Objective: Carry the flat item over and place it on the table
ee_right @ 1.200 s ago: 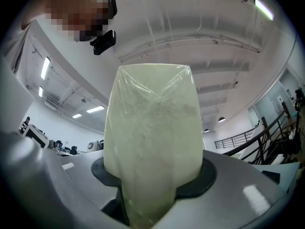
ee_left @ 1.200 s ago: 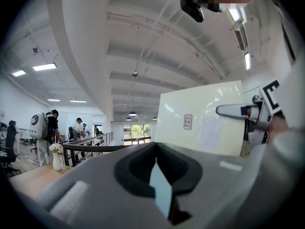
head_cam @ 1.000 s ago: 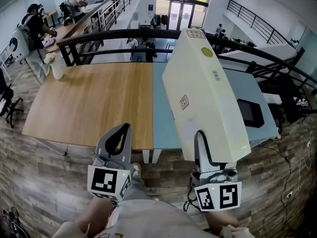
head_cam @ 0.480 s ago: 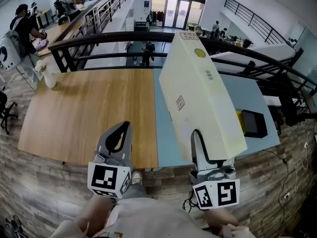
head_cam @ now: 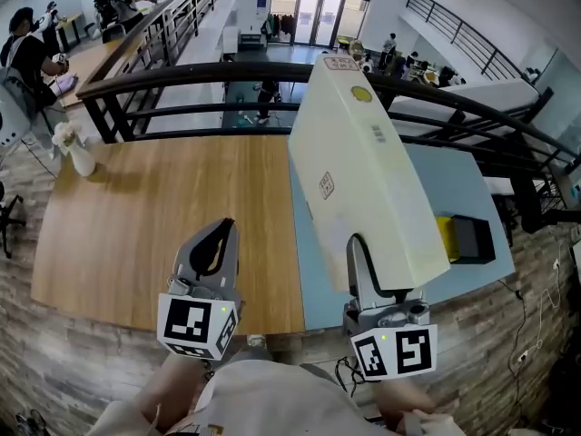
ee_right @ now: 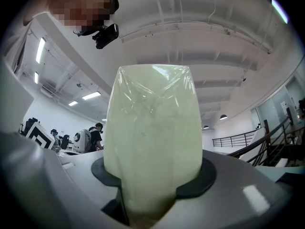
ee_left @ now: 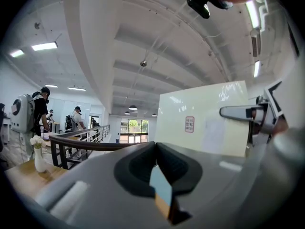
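Note:
A large flat cream-white box (head_cam: 372, 171) in clear wrap stands tilted up over the seam between the wooden and pale blue halves of the table (head_cam: 136, 216). My right gripper (head_cam: 368, 245) is shut on its lower edge; one finger (head_cam: 356, 262) lies on the near face and the other is hidden behind. In the right gripper view the box (ee_right: 152, 137) fills the space between the pads of that gripper (ee_right: 152, 178). My left gripper (head_cam: 225, 227) hovers over the table's near edge, shut and empty. The left gripper view has its jaws (ee_left: 159, 168) together and the box (ee_left: 205, 123) to the right.
A black and yellow item (head_cam: 465, 237) lies on the blue tabletop at the right. A white vase with flowers (head_cam: 74, 151) stands at the far left corner. A black railing (head_cam: 227, 71) runs behind the table, and people stand at the far left.
The table has come nearer and lower in the head view, so both grippers now reach over its near edge. The box stays in the right gripper at the same tilt.

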### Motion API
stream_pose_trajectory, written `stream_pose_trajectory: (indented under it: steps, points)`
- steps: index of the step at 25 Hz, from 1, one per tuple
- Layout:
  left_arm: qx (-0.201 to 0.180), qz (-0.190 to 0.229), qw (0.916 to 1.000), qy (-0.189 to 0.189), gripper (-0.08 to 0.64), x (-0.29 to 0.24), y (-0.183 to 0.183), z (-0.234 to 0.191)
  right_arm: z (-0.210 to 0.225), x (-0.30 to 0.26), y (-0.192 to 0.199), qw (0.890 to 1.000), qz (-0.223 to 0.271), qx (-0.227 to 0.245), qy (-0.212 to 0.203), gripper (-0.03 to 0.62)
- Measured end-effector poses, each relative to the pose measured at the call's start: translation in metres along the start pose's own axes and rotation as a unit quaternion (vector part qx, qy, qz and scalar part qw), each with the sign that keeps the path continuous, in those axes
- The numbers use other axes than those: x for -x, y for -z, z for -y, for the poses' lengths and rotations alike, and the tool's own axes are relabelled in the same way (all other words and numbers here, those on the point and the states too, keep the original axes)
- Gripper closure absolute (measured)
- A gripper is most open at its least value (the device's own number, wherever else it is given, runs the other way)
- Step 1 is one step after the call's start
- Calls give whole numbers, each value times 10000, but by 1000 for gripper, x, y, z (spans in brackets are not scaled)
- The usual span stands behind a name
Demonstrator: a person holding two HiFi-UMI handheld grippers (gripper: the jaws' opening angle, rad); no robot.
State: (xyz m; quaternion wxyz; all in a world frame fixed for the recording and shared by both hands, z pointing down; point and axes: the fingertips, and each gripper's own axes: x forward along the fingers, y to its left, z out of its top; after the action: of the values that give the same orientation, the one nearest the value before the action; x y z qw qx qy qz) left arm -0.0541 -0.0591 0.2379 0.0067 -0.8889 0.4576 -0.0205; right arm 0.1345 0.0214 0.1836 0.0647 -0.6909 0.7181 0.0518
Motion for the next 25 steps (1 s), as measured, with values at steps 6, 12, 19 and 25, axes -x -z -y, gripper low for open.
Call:
stream_pose_trajectory:
  steps: [6, 12, 19, 25]
  points:
    - [-12, -78, 9999, 100, 558, -24, -9, -43, -17, -48, 0, 9998, -86, -52, 151, 316]
    - [12, -172, 9998, 57, 558, -39, 3, -54, -12, -66, 21, 9994, -309, -71, 156, 316]
    - [-49, -161, 9998, -131, 558, -62, 10, -50, 7, -82, 41, 9988, -456, -149, -79, 316]
    - [-80, -188, 9995, -229, 558, -75, 16, -45, 23, -91, 60, 9980, -598, -183, -97, 316]
